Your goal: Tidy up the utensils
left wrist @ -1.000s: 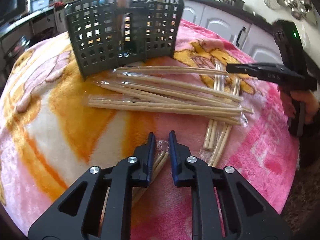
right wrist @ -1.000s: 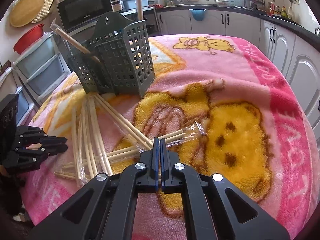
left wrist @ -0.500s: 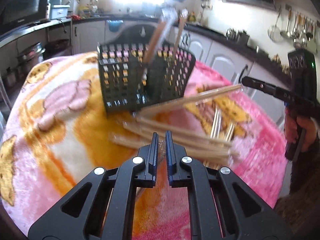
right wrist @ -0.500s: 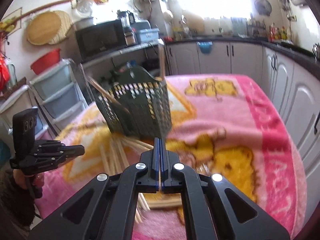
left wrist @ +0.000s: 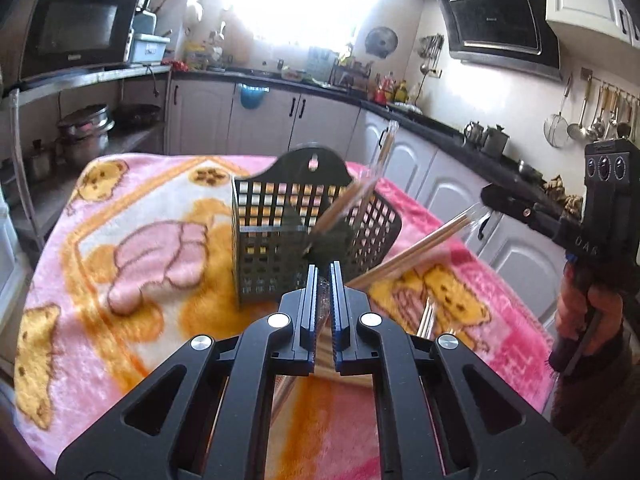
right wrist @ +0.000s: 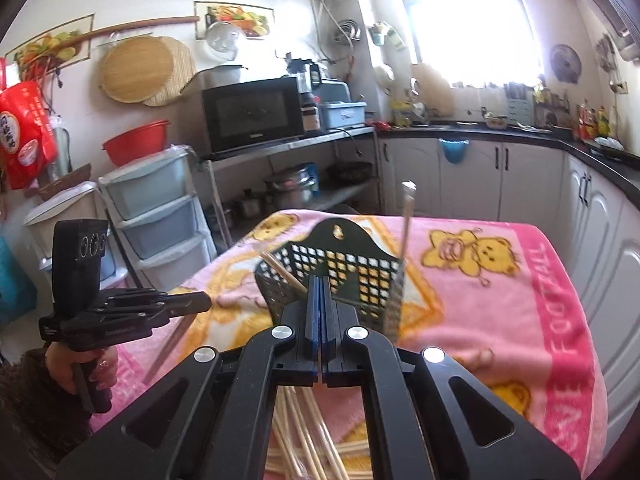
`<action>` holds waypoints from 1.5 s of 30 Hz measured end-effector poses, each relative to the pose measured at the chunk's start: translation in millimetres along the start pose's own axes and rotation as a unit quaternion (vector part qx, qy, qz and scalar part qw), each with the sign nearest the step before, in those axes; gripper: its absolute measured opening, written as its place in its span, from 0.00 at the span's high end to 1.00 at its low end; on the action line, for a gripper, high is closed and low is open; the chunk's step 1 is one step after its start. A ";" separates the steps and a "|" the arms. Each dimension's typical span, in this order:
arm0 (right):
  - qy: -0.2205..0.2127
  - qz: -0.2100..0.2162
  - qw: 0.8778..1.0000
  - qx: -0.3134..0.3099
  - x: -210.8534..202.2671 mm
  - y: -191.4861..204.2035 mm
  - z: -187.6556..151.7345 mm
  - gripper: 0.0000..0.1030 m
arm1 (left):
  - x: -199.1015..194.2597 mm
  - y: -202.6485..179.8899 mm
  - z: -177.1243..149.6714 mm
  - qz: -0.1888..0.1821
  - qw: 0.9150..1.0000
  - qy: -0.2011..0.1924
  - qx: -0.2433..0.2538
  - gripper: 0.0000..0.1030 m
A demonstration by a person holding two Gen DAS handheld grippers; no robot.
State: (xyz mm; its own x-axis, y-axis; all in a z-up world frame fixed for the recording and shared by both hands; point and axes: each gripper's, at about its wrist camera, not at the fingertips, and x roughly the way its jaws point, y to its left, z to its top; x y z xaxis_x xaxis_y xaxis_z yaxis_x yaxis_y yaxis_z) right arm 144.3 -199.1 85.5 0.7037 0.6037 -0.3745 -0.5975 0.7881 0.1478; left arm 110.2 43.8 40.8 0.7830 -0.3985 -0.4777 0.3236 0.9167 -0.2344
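Observation:
A dark grey slotted utensil basket point(left wrist: 280, 240) stands on the pink blanket, with wrapped chopsticks point(left wrist: 362, 192) leaning inside it; it also shows in the right wrist view point(right wrist: 340, 272). My left gripper point(left wrist: 324, 276) is shut on a plastic-wrapped chopstick pair point(left wrist: 322, 320), lifted in front of the basket. My right gripper point(left wrist: 490, 198) is shut on another wrapped chopstick pair point(left wrist: 416, 248) by its end, held slanting above the table. In its own view the right gripper point(right wrist: 320, 284) shows its jaws pressed together. More wrapped chopsticks point(right wrist: 308, 428) lie on the blanket below it.
The table carries a pink and orange bear-print blanket point(left wrist: 132, 248). White kitchen cabinets point(left wrist: 448, 184) run behind and to the right. A shelf with a microwave point(right wrist: 252, 116) and plastic drawers point(right wrist: 156, 208) stands to the left.
Both grippers have risen from the blanket, each lifting a wrapped chopstick pair. The left jaws closed on their pair. Both views now look over the basket at the kitchen.

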 end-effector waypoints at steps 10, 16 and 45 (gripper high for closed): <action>-0.015 0.014 1.000 -0.015 7.4 15.3 26.1 0.99 | -13.7 -5.3 31.4 -0.003 0.999 -0.041 0.008 0.98; -0.025 0.015 0.999 -0.022 7.0 19.0 39.5 0.99 | -14.6 -5.6 51.1 -0.006 0.998 -0.060 0.011 0.98; -0.097 0.023 0.995 -0.031 -14.9 23.8 113.4 0.99 | -34.0 -19.7 164.7 -0.021 0.986 -0.162 0.035 0.98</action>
State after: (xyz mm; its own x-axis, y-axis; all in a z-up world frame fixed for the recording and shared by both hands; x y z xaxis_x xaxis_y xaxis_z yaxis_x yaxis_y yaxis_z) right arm 163.2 -175.8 198.4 0.7327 0.6550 -0.1846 -0.6487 0.7542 0.1018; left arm 164.7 44.1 201.0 0.8927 -0.4172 -0.1706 0.3871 0.9035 -0.1838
